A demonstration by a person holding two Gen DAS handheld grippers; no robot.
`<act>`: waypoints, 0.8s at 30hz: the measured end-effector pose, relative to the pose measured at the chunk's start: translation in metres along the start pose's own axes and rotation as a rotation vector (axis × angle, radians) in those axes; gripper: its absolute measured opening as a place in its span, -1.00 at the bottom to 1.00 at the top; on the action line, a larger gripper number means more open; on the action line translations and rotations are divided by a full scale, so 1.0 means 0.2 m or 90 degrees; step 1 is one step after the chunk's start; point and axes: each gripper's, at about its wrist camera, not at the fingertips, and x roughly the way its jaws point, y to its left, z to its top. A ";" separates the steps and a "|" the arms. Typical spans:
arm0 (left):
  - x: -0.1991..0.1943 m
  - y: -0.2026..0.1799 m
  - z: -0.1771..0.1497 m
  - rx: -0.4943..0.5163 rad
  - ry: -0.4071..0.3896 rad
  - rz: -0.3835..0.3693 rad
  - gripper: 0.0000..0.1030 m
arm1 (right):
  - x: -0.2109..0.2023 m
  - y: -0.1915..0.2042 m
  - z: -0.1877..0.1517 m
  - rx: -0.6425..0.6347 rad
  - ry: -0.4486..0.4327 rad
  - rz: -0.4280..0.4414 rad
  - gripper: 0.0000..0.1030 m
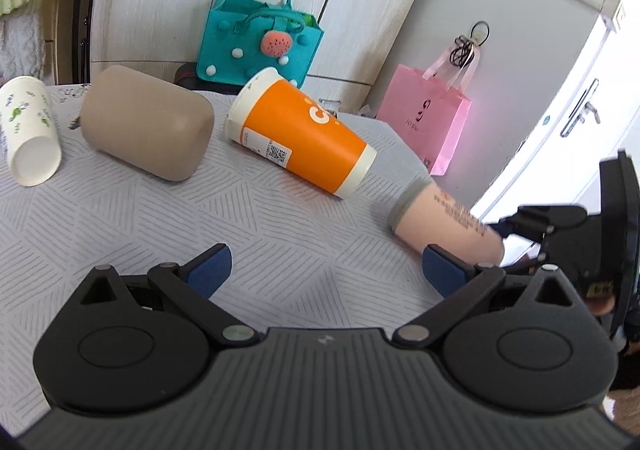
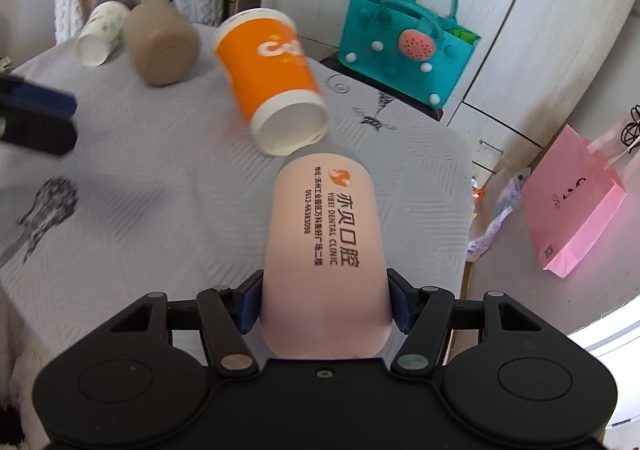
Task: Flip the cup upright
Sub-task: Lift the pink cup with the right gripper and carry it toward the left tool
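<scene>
Grey patterned surface [image 1: 132, 226] carried orange cup [image 1: 300, 137] on its side; right gripper [image 2: 324, 306] clamped pink cup [image 2: 324, 250], left gripper [image 1: 326, 270] spread apart, holding nothing.

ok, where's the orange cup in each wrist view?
Left wrist: orange cup lies on its side at upper centre, right of the tan cup.
Right wrist: orange cup at upper centre, just beyond the pink cup held in the right tongs.
Shared landmark: teal felt bag behind it.
</scene>
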 end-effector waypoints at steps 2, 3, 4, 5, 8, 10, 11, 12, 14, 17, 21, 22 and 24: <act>-0.05 0.02 -0.01 -0.016 -0.012 -0.003 1.00 | -0.04 0.03 -0.01 0.009 0.000 0.007 0.29; -0.08 0.02 -0.01 -0.016 -0.018 -0.003 1.00 | -0.06 0.04 -0.01 0.011 -0.001 0.012 0.29; -0.10 0.03 -0.02 -0.012 -0.022 -0.002 1.00 | -0.07 0.06 -0.01 0.011 -0.002 0.017 0.29; -0.13 0.03 -0.02 -0.010 -0.024 0.000 1.00 | -0.08 0.08 -0.02 0.006 0.000 0.022 0.30; -0.19 0.06 -0.04 -0.013 -0.027 -0.003 1.00 | -0.09 0.16 -0.04 -0.007 0.005 0.031 0.30; -0.23 0.09 -0.06 -0.016 -0.031 0.000 1.00 | -0.09 0.21 -0.05 0.001 0.010 0.047 0.30; -0.26 0.11 -0.07 -0.016 -0.035 0.006 1.00 | -0.09 0.23 -0.04 0.000 0.008 0.055 0.30; -0.28 0.13 -0.07 -0.017 -0.039 0.011 1.00 | -0.09 0.26 -0.03 0.000 0.005 0.061 0.30; -0.32 0.18 -0.08 -0.026 -0.043 0.019 1.00 | -0.09 0.31 0.00 0.003 0.000 0.077 0.30; -0.37 0.26 -0.09 -0.046 -0.042 0.023 1.00 | -0.08 0.39 0.06 -0.003 -0.004 0.114 0.30; -0.43 0.35 -0.11 -0.064 -0.043 0.027 1.00 | -0.04 0.51 0.15 -0.022 -0.012 0.146 0.30; -0.44 0.36 -0.12 -0.068 -0.044 0.028 1.00 | -0.03 0.53 0.17 -0.022 -0.013 0.154 0.30; -0.47 0.40 -0.12 -0.074 -0.045 0.029 1.00 | 0.00 0.59 0.21 -0.022 -0.014 0.171 0.30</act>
